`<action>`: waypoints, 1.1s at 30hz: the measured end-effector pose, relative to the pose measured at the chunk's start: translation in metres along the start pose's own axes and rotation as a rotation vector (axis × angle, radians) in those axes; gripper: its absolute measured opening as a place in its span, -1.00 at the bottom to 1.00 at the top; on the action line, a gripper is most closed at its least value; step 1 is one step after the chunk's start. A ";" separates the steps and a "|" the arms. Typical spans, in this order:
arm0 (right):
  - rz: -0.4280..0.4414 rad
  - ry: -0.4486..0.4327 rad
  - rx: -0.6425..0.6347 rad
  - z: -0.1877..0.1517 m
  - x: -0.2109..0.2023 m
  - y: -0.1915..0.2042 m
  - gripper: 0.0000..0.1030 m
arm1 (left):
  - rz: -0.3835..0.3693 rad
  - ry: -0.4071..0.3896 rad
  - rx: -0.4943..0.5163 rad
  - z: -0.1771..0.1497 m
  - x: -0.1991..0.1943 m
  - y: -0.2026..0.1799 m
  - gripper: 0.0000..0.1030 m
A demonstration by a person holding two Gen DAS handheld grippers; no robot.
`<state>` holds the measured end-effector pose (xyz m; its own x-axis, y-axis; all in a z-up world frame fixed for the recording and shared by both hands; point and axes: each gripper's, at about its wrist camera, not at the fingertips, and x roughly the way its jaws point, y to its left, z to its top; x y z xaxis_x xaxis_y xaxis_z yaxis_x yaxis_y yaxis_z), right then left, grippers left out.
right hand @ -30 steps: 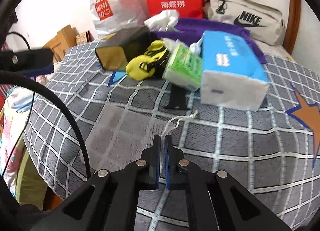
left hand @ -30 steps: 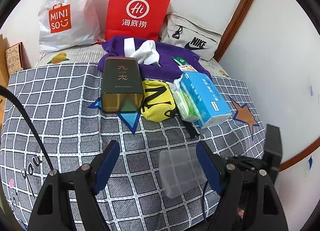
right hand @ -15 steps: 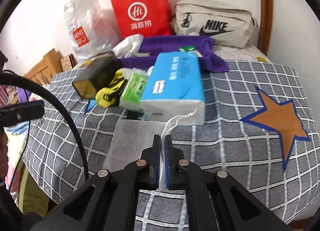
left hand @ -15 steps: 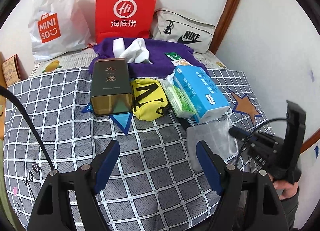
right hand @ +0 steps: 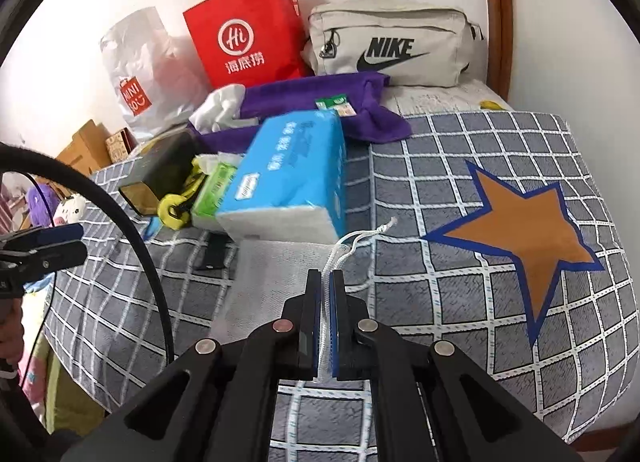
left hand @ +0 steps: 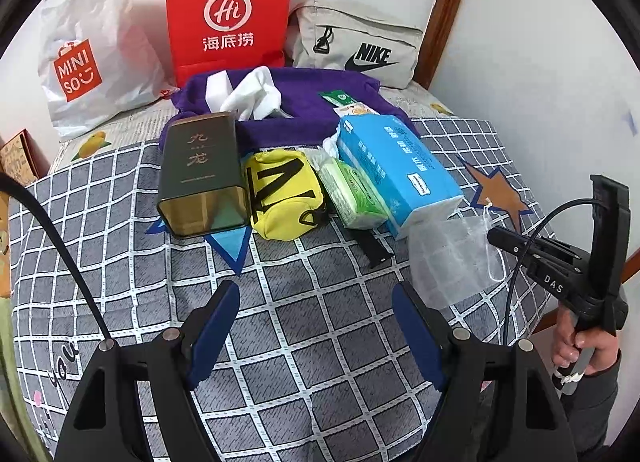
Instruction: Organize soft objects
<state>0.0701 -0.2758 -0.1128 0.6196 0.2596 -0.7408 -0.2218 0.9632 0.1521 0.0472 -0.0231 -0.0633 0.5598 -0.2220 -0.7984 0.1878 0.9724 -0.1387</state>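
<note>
Right gripper (right hand: 326, 282) clamped tight on one white mesh bag (right hand: 276, 282), hanging just ahead of it over bed (right hand: 480, 165). Left gripper (left hand: 316, 326) wide open, empty. Beyond: two tissue packs, blue (left hand: 396, 165) and green (left hand: 352, 193), one yellow pouch (left hand: 286, 193), one dark tin (left hand: 200, 173).

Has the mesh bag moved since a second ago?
Yes. The mesh bag, clamped in the right tool, has travelled right across the quilt, from beside the left tool to the blue tissue pack.

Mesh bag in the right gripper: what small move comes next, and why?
Probably bring the open left gripper to the mesh bag's free edge to spread its mouth. The right gripper pinches only the drawstring side, and the bag hangs flat beside the blue tissue pack.
</note>
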 end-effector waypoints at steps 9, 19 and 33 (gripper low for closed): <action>0.048 0.061 0.033 -0.017 0.014 -0.004 0.50 | -0.010 0.019 0.002 -0.002 0.005 -0.001 0.50; -0.100 0.131 -0.094 -0.021 0.052 0.064 0.78 | -0.034 0.009 -0.003 -0.002 0.001 0.001 0.50; -0.047 0.085 0.014 -0.019 0.045 0.027 -0.76 | -0.020 0.012 -0.029 -0.007 0.000 0.013 0.50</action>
<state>0.0771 -0.2393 -0.1544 0.5627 0.2076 -0.8002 -0.1828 0.9752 0.1245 0.0436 -0.0097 -0.0692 0.5462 -0.2404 -0.8024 0.1748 0.9696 -0.1714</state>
